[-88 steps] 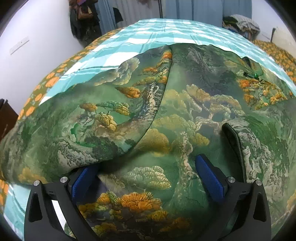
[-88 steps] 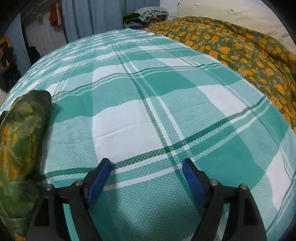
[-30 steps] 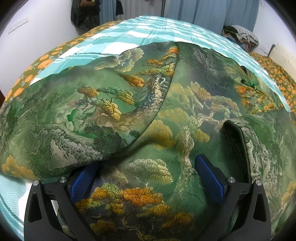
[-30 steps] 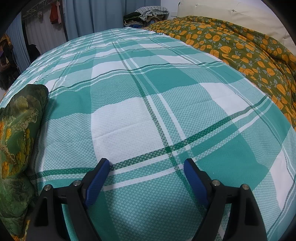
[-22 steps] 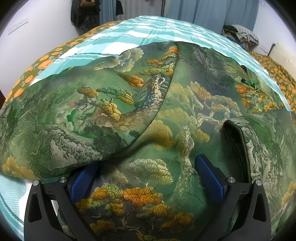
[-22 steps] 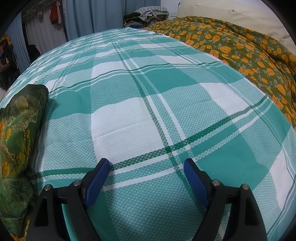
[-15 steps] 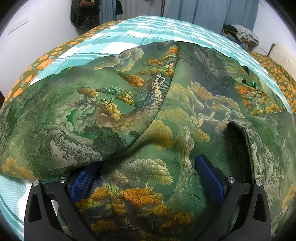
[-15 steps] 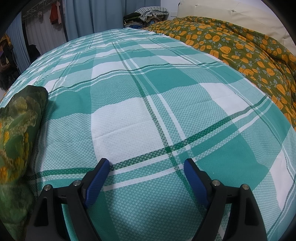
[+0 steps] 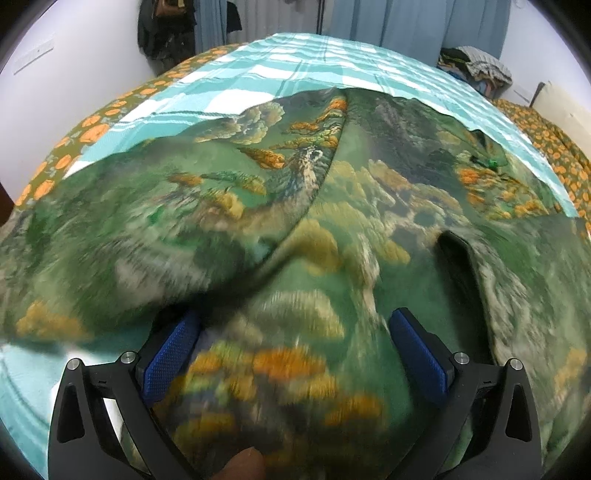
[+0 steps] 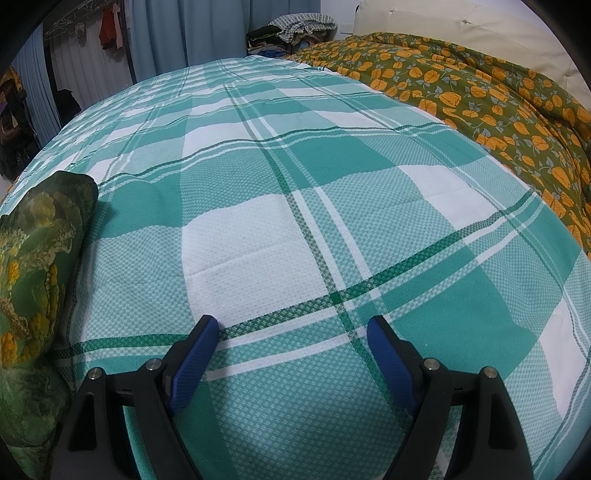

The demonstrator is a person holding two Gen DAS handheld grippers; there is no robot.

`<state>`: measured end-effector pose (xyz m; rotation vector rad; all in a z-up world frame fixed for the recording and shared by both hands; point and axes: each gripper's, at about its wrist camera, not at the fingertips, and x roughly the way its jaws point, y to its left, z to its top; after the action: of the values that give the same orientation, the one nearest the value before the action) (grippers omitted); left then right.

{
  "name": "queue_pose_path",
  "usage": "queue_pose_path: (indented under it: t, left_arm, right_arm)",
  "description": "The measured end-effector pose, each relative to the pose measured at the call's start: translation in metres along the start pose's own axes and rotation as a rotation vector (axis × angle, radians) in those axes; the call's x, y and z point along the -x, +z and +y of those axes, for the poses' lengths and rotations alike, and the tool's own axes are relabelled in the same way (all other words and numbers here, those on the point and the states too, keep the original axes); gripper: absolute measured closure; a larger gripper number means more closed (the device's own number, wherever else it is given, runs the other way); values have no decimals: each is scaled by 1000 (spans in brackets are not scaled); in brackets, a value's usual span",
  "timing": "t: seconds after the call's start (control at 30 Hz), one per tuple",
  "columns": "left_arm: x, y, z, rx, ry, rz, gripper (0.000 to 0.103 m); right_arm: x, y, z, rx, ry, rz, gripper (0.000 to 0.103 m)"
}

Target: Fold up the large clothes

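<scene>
A large green garment (image 9: pixel 332 221) printed with pines and orange foliage lies spread and creased on the plaid bedsheet (image 9: pixel 295 62), and it fills the left wrist view. My left gripper (image 9: pixel 291 321) hovers over its near part, jaws wide apart. Cloth lies between and under the blue pads without being pinched, and a fold covers the left pad's tip. A dark-lined flap (image 9: pixel 461 266) stands up at the right. A fingertip (image 9: pixel 240 465) shows at the bottom edge. My right gripper (image 10: pixel 291 325) is open over bare plaid sheet (image 10: pixel 295 166), and the garment's edge (image 10: pixel 40 240) bulges at far left.
An olive quilt with orange flowers (image 10: pixel 480 92) covers the bed's right side below a cream headboard (image 10: pixel 443 18). A pile of clothes (image 10: pixel 299 27) sits past the bed's far end by blue curtains. Dark clothing hangs on the wall (image 9: pixel 166 26).
The left wrist view has gone blurred and the garment has shifted slightly in it, with the dark-lined flap sliding a little. The right wrist view is steady, with the garment's edge barely stirring.
</scene>
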<state>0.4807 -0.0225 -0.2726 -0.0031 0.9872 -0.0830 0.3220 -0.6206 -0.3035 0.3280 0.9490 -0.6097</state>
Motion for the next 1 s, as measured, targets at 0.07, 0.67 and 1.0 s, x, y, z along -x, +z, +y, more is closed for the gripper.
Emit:
queue_pose_path:
  t: [0.07, 0.67, 1.0]
  left_arm:
    - [19, -10, 2, 8, 10, -15, 0]
    - [128, -117, 25, -45, 184, -54, 0]
    - [175, -84, 58, -37, 116, -103, 0]
  right_arm:
    - [0, 0, 1, 3, -4, 0, 19]
    - [234, -84, 74, 285, 124, -204, 14]
    - [308, -166, 234, 610, 382, -297, 0]
